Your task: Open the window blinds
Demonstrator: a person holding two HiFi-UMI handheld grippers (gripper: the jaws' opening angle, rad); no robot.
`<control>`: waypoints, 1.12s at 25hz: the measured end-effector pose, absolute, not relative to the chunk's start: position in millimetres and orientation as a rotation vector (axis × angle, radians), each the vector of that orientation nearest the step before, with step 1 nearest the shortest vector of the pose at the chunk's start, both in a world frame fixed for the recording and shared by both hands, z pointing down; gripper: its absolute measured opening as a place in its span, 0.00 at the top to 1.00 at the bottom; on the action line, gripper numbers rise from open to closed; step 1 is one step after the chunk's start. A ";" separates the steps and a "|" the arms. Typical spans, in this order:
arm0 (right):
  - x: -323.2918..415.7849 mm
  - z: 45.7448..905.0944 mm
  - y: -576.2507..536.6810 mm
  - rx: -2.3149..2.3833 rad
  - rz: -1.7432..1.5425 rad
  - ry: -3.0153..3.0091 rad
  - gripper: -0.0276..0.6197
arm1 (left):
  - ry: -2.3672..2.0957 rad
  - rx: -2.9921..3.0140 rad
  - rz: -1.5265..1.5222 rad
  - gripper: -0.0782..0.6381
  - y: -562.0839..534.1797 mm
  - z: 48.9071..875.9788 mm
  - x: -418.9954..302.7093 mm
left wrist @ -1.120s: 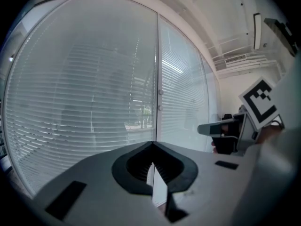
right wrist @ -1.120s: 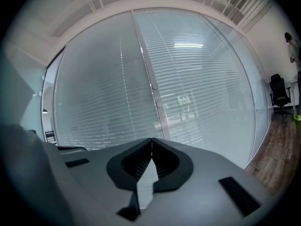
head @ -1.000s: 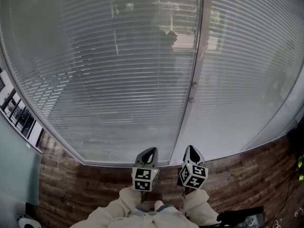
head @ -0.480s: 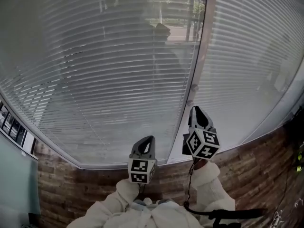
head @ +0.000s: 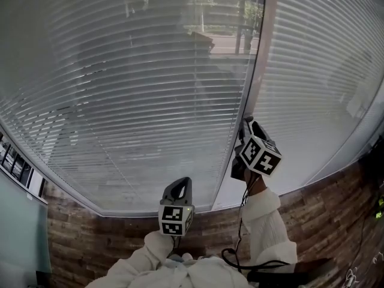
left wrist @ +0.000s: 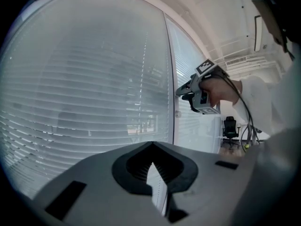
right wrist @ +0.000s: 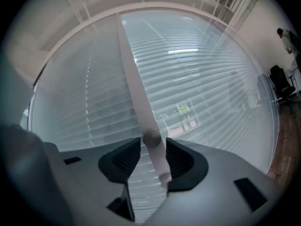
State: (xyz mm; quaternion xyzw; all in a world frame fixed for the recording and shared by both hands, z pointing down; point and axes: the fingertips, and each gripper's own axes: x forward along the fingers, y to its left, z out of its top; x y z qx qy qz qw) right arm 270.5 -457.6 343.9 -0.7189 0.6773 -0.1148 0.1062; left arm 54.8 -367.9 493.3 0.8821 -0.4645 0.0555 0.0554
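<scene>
Facing the window blinds (head: 138,101) now, spread over two glass panels, L & R of a pale vertical mullion (head: 259,65). Long axis of every slat horizontal, stacked top to bottom, faces turned flat to the room, shut or nearly so. Just hazy greenery (right wrist: 182,109) showing through the gaps. Lower edge down by the wood-plank floor (head: 90,239).

Over to the right gripper (head: 246,122): up at the mullion, approx mid-height, pointing level and straight at it. Carried on an outstretched arm in a white sleeve (head: 267,218), cable (head: 240,251) dangling under the wrist. Jaws opening this instant, pads apart, with a round knob (right wrist: 151,138) on the mullion standing between the tips. Close to both pads, gripped by neither as far as can be seen. Second, smaller knob (right wrist: 164,177) just below on the same post.

Left gripper (head: 182,185): low, tucked near the body, elbow bent. Aimed at the bottom of the L panel, tipped slightly down. Jaw tips together, nothing between them.

Markings: b/w square marker patterns on both grippers.

Off to the R in the bkgd of the left gripper view, a black office chair (left wrist: 230,126).
</scene>
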 end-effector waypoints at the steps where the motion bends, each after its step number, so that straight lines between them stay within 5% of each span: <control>1: 272.0 345.0 -459.1 -2.118 -0.346 1.990 0.71 | -1.414 2.675 0.170 0.89 -368.4 493.6 53.6; 14: 272.3 339.6 -467.8 -2.122 -0.335 2.069 0.75 | -1.436 2.652 0.199 0.89 -364.8 503.3 46.8; 28: 263.8 336.1 -465.8 -2.540 0.281 2.369 0.76 | -1.425 2.646 0.211 0.89 -363.9 510.1 51.4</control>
